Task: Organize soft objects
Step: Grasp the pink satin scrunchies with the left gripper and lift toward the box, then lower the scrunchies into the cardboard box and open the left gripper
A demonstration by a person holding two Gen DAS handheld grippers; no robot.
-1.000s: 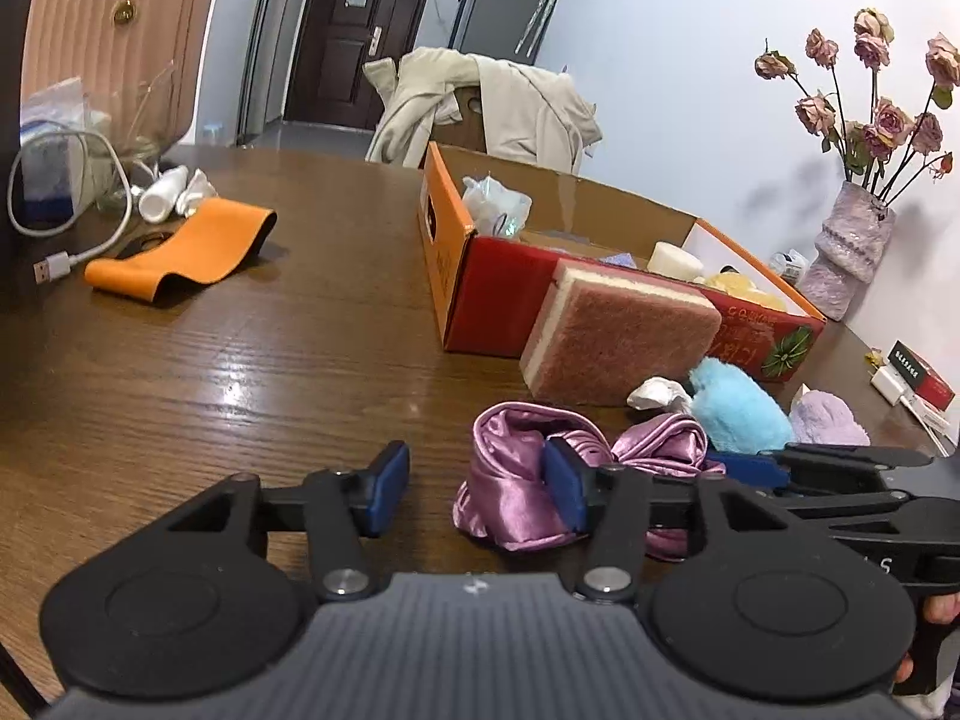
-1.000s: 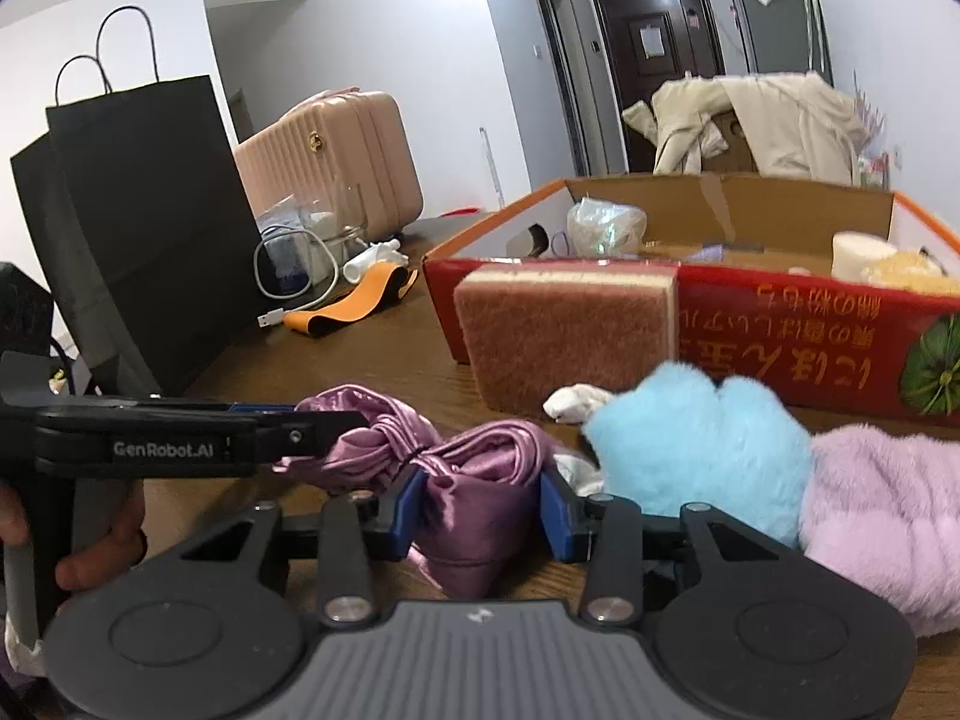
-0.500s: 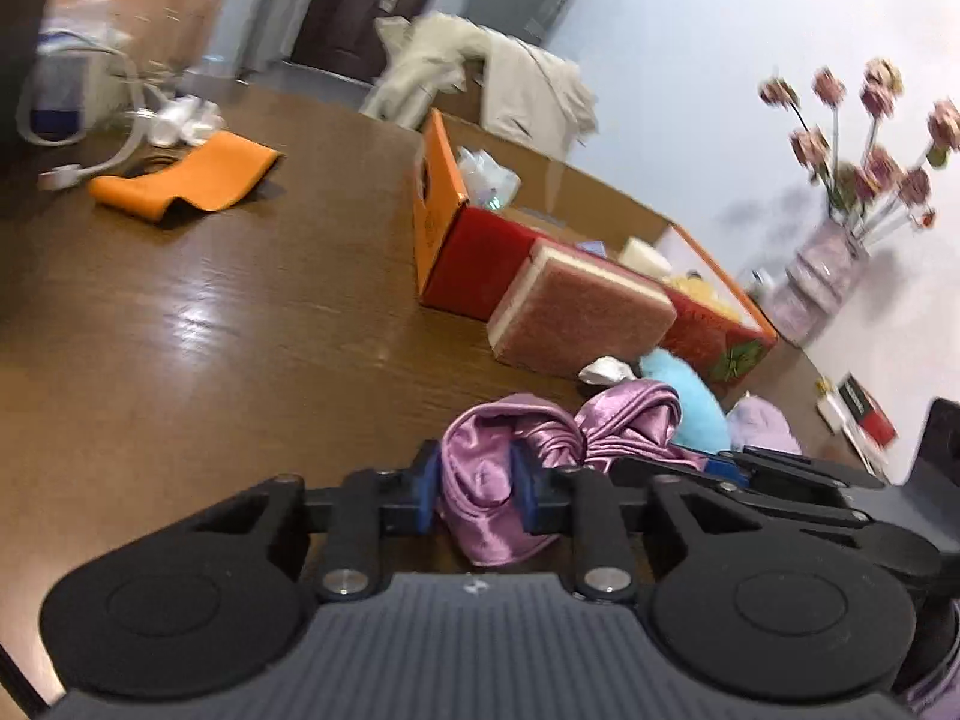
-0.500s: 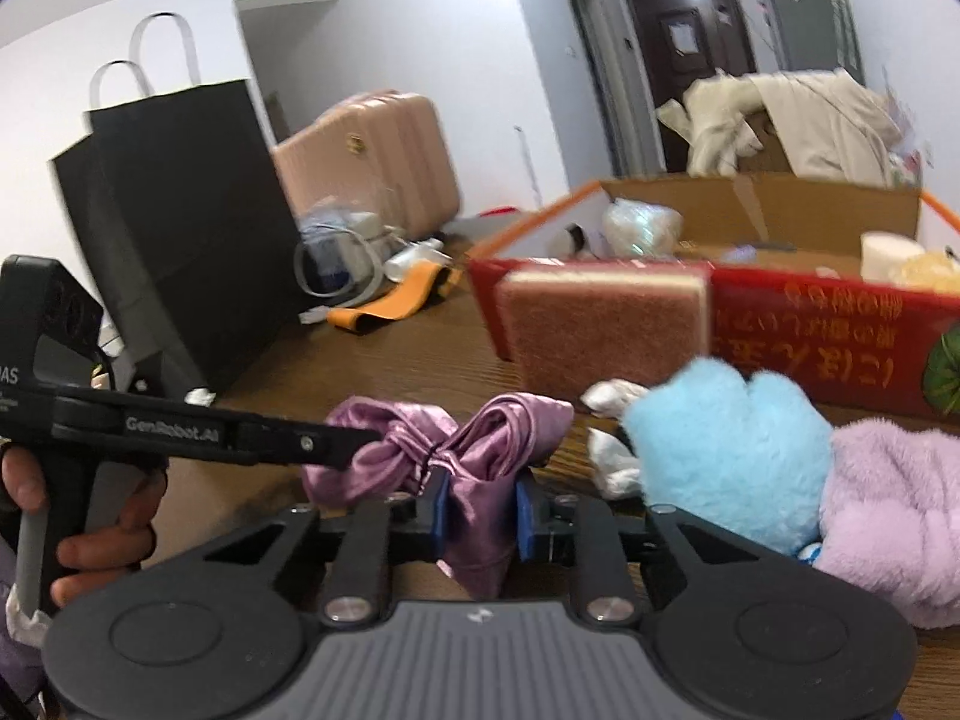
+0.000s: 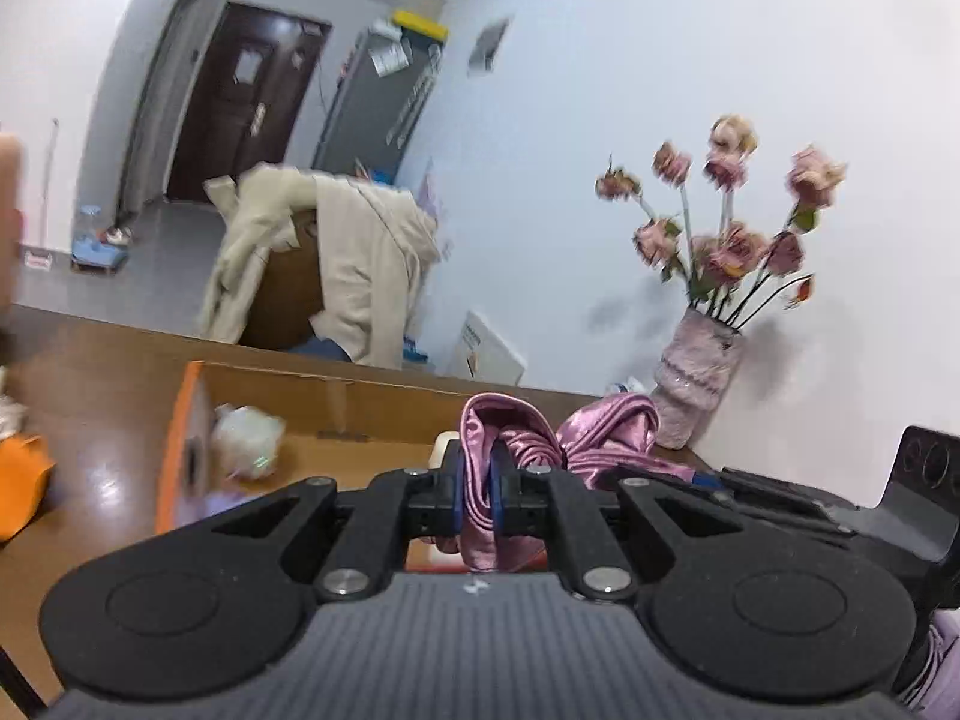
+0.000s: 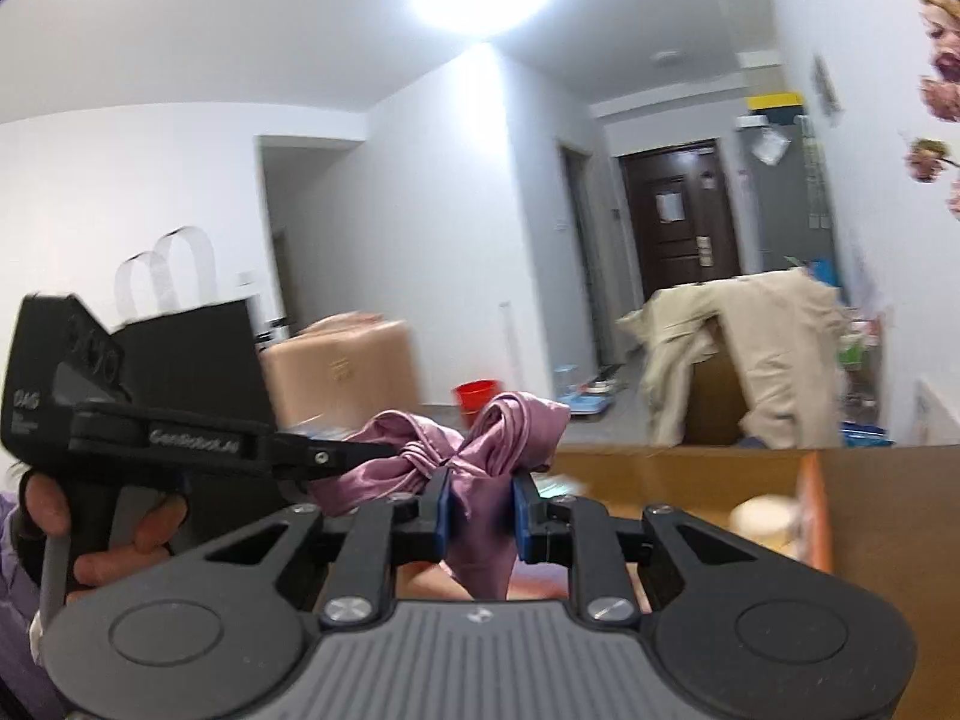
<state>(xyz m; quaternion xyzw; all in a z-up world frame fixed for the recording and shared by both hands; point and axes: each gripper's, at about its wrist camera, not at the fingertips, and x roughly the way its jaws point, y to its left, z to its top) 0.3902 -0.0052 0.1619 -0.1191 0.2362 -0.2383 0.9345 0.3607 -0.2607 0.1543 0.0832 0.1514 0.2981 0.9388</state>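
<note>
Above the desk and the cardboard box, the satin cloth hangs pinched between the left hand-held gripper and the right hand-held gripper. Each clamps one slippery end, so a loose fold could slide out and fall outside the box.

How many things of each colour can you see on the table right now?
Pink: 2, the satin scrunchie and the flower vase.
Orange: 2, the cardboard box and the strap.
White: 1, the crumpled bag in the box.
Total: 5
</note>
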